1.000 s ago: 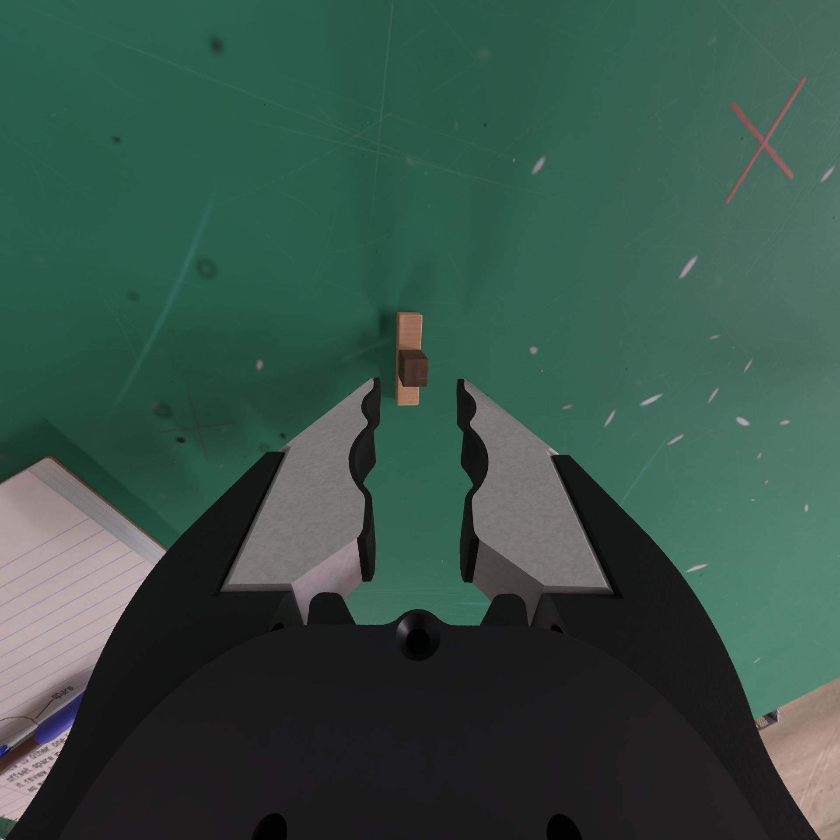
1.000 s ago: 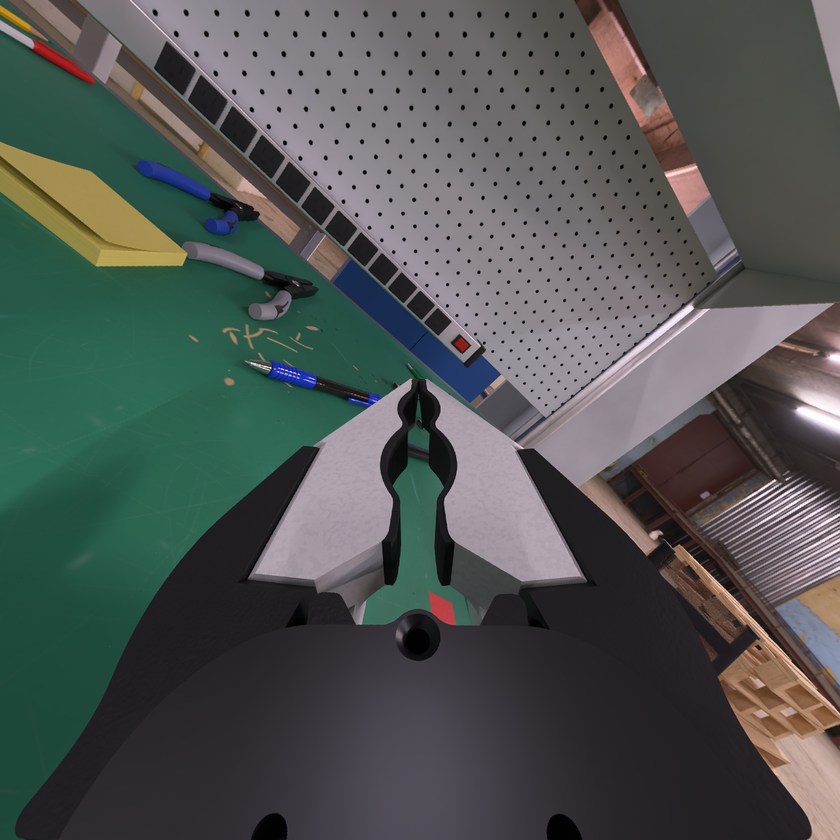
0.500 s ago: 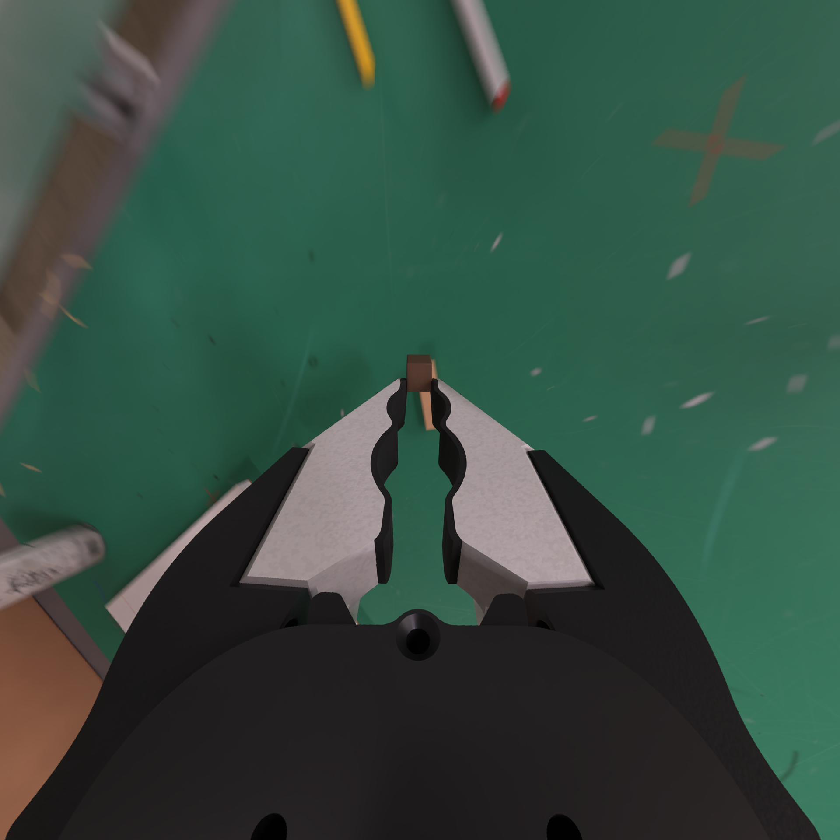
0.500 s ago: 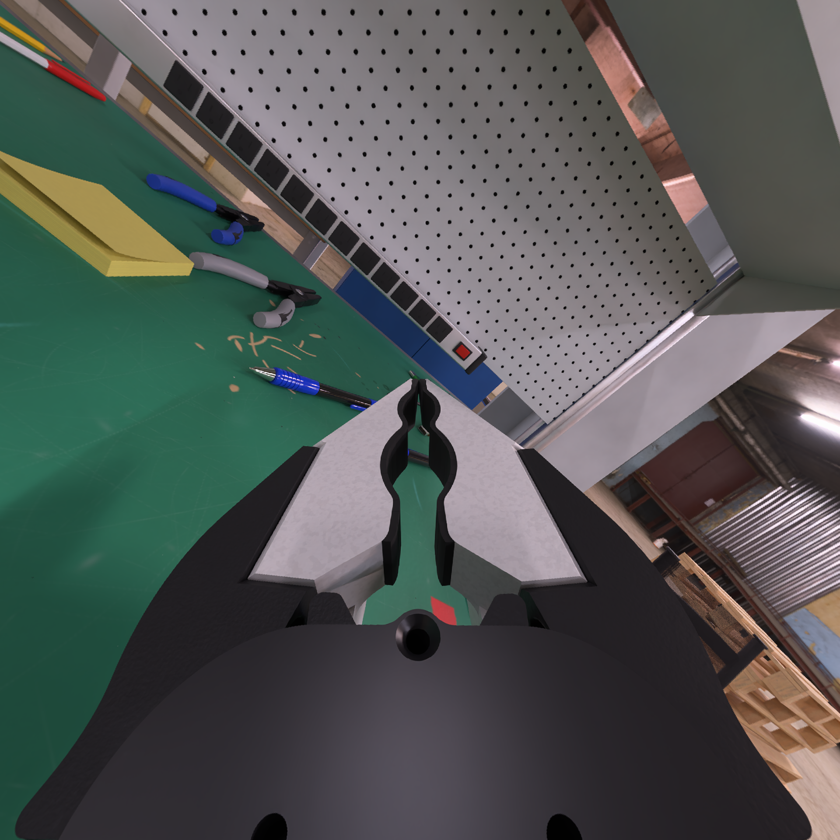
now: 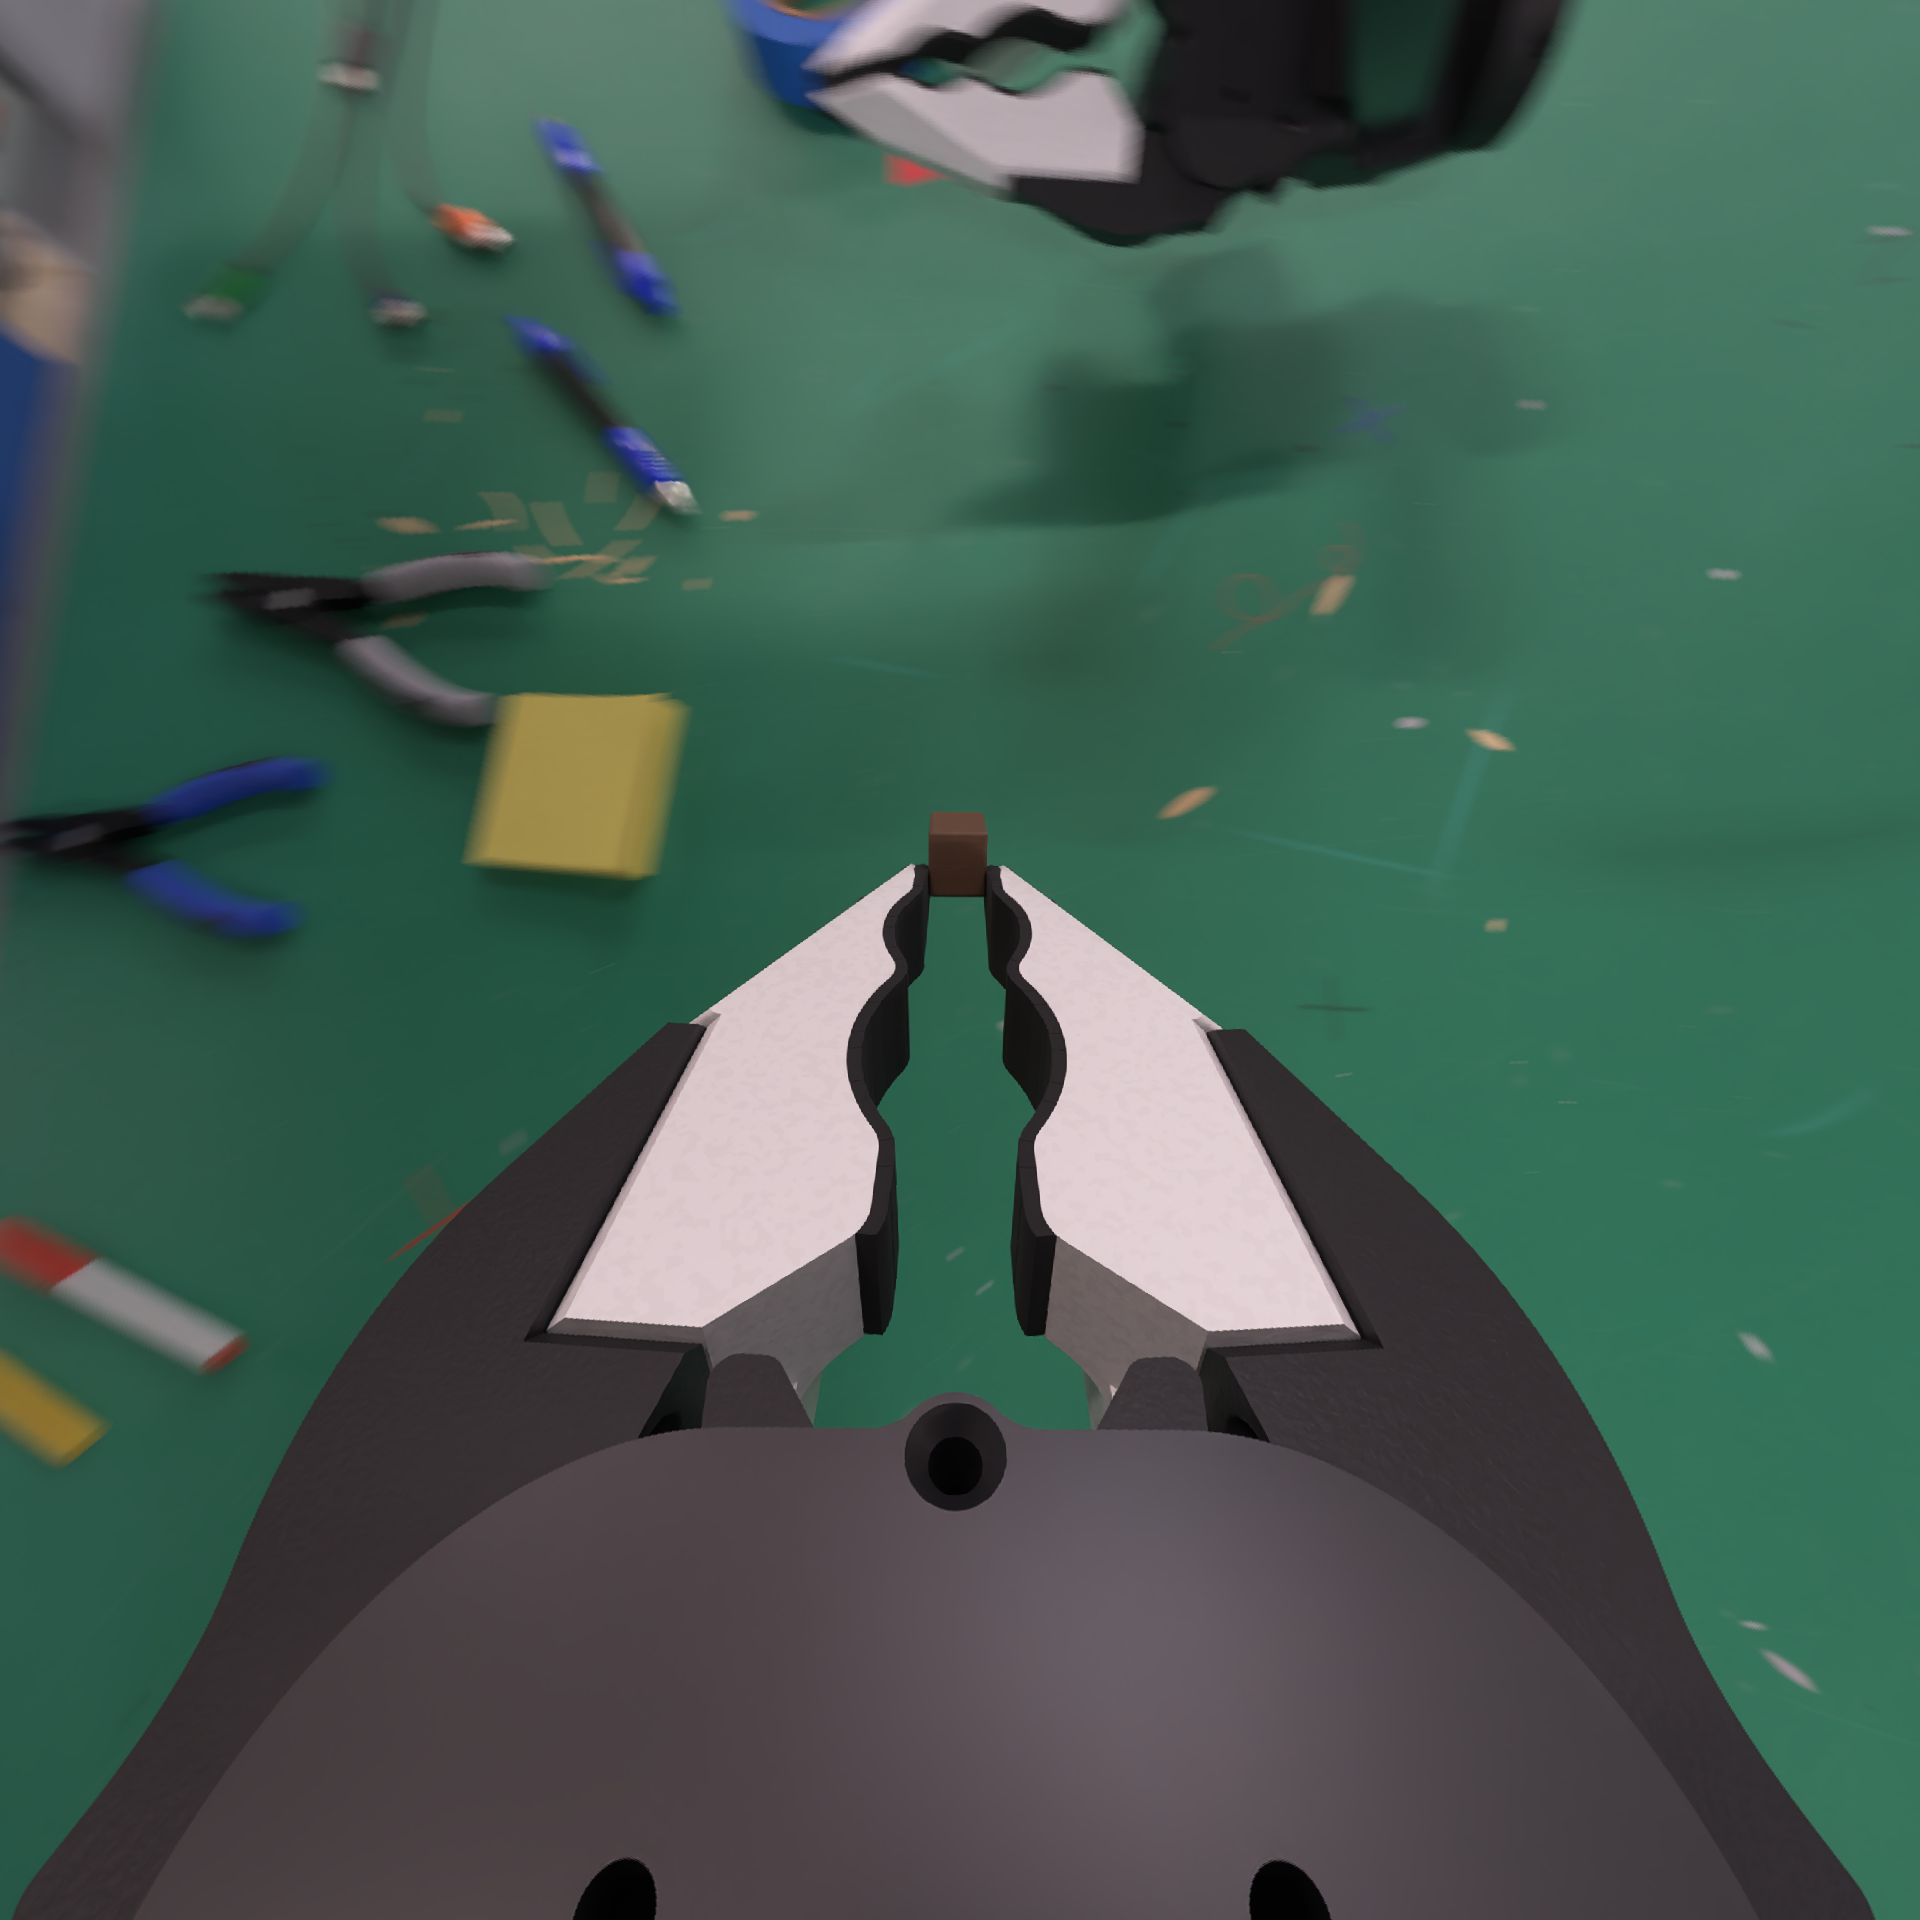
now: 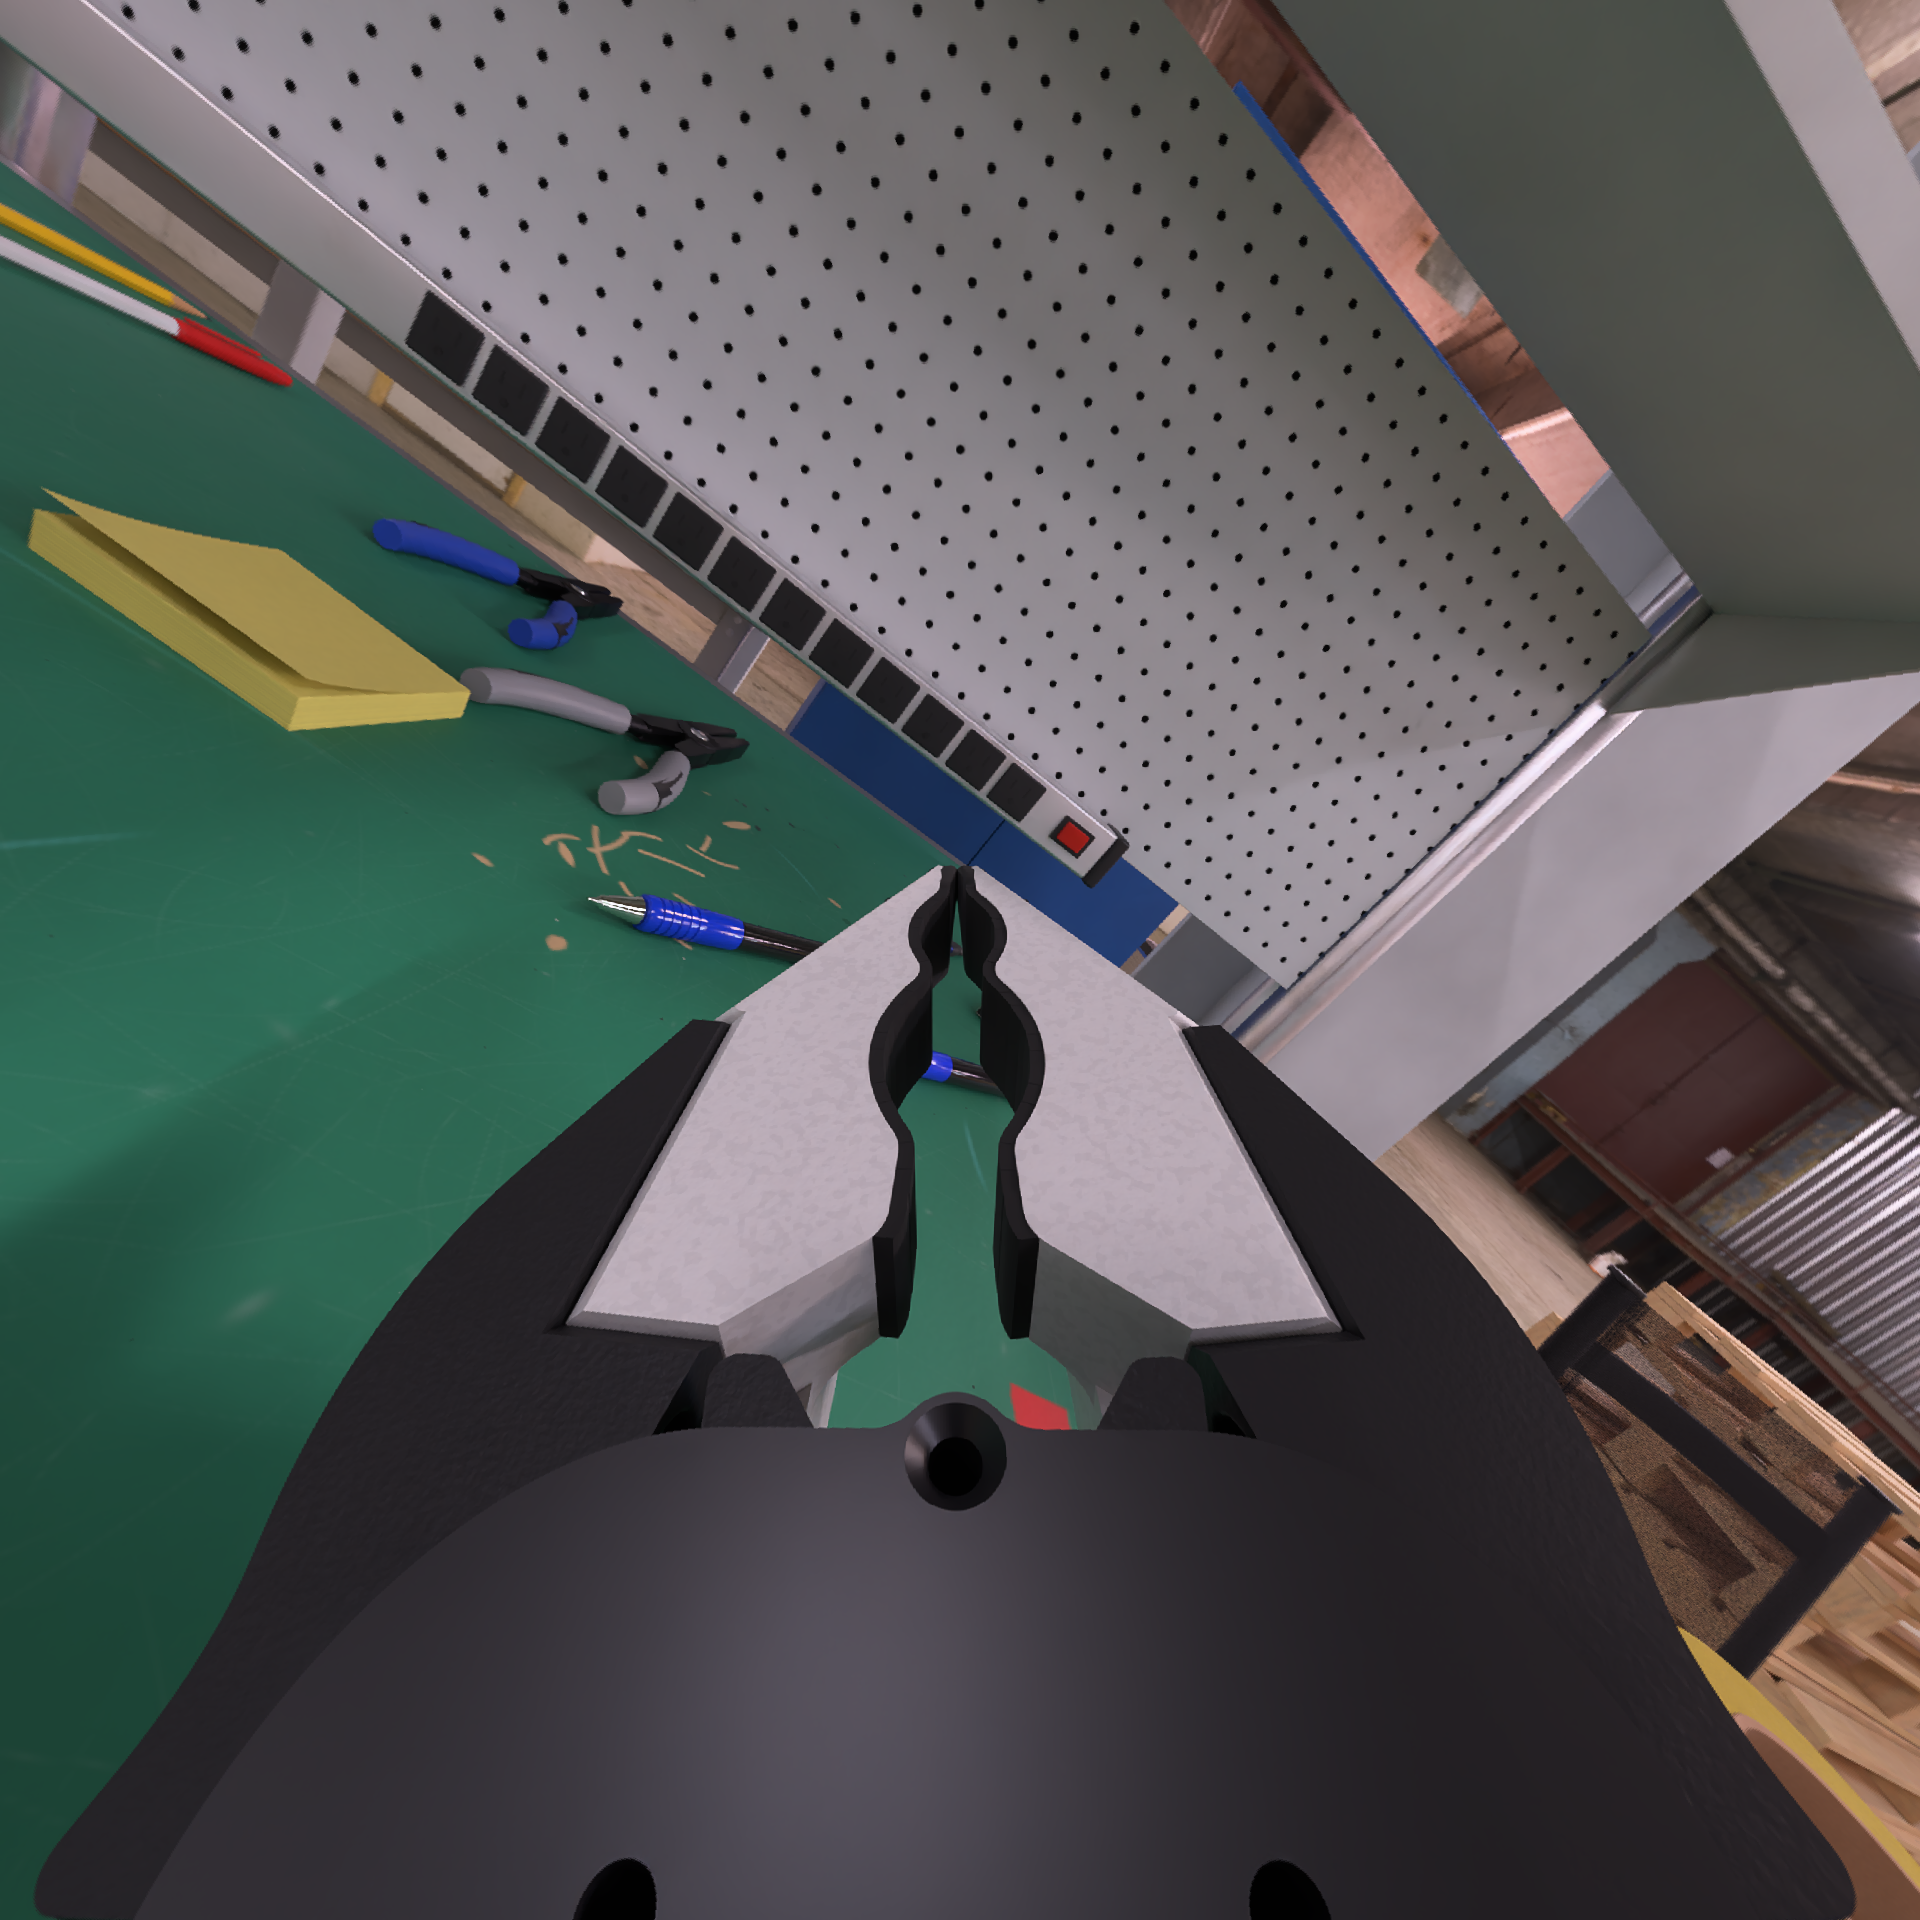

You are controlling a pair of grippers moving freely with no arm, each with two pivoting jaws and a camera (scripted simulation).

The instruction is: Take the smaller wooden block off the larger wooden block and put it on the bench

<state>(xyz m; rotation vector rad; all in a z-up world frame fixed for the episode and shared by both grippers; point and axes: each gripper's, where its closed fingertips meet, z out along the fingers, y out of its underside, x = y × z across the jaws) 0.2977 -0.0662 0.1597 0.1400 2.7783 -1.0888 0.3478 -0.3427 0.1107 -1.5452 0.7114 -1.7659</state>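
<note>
In the left wrist view my left gripper (image 5: 957, 883) is shut on the smaller wooden block (image 5: 957, 847), a dark brown cube pinched between the fingertips above the green bench mat (image 5: 1351, 1039). The larger, pale wooden block is not in view. My right gripper (image 6: 957, 881) is shut and empty in its own view, tilted over the mat toward the pegboard. It also shows at the top of the left wrist view (image 5: 831, 78), far beyond the cube.
A yellow notepad (image 5: 577, 784) (image 6: 249, 613), blue-handled pliers (image 5: 177, 842), grey-handled pliers (image 5: 395, 623), blue pens (image 5: 608, 426) and cables (image 5: 343, 208) lie left of the cube. A marker (image 5: 120, 1299) lies lower left. A power strip (image 6: 748, 582) and pegboard (image 6: 987, 364) line the back edge.
My left gripper has closed on the small dark cube, lifted it off the pale block and swung to face another stretch of the bench. The right gripper has drifted only slightly.
</note>
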